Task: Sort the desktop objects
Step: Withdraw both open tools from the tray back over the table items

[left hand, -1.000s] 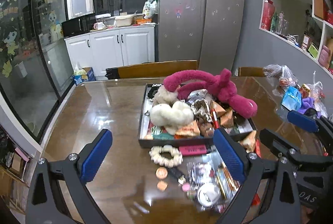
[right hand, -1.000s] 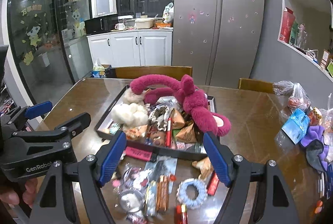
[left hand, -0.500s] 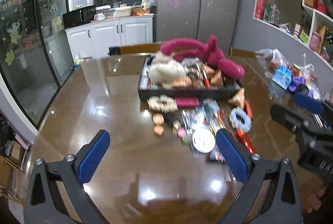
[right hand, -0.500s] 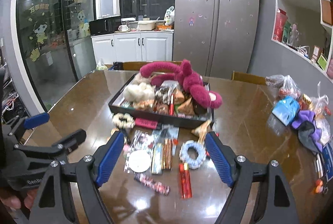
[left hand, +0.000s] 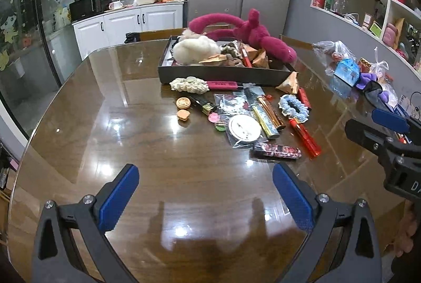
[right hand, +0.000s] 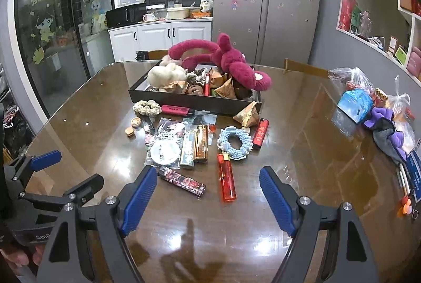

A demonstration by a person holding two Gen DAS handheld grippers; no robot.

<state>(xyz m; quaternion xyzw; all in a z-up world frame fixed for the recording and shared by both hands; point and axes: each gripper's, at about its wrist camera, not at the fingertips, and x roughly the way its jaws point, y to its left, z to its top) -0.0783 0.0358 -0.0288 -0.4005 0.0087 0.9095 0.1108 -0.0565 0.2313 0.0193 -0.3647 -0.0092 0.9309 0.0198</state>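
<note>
Desktop clutter lies on the table (right hand: pixel 302 125) in front of a dark tray (right hand: pixel 194 101). Both hand-held grippers, left (left hand: pixel 208 197) and right (right hand: pixel 208 200), hang spread and empty over bare wood. Nearest the tray's front wall: a cream scrunchie (right hand: pixel 146 107), a blue scrunchie (right hand: pixel 235 140), a red lighter (right hand: pixel 226 179). A pink plush toy (right hand: pixel 231 64) lies in the tray.

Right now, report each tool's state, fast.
Left tool: open, holding nothing, above the glossy brown wooden table.
Right tool: open, holding nothing.

bare table (right hand: pixel 302 125) right (clutter (right hand: pixel 194 140) ahead)
</note>
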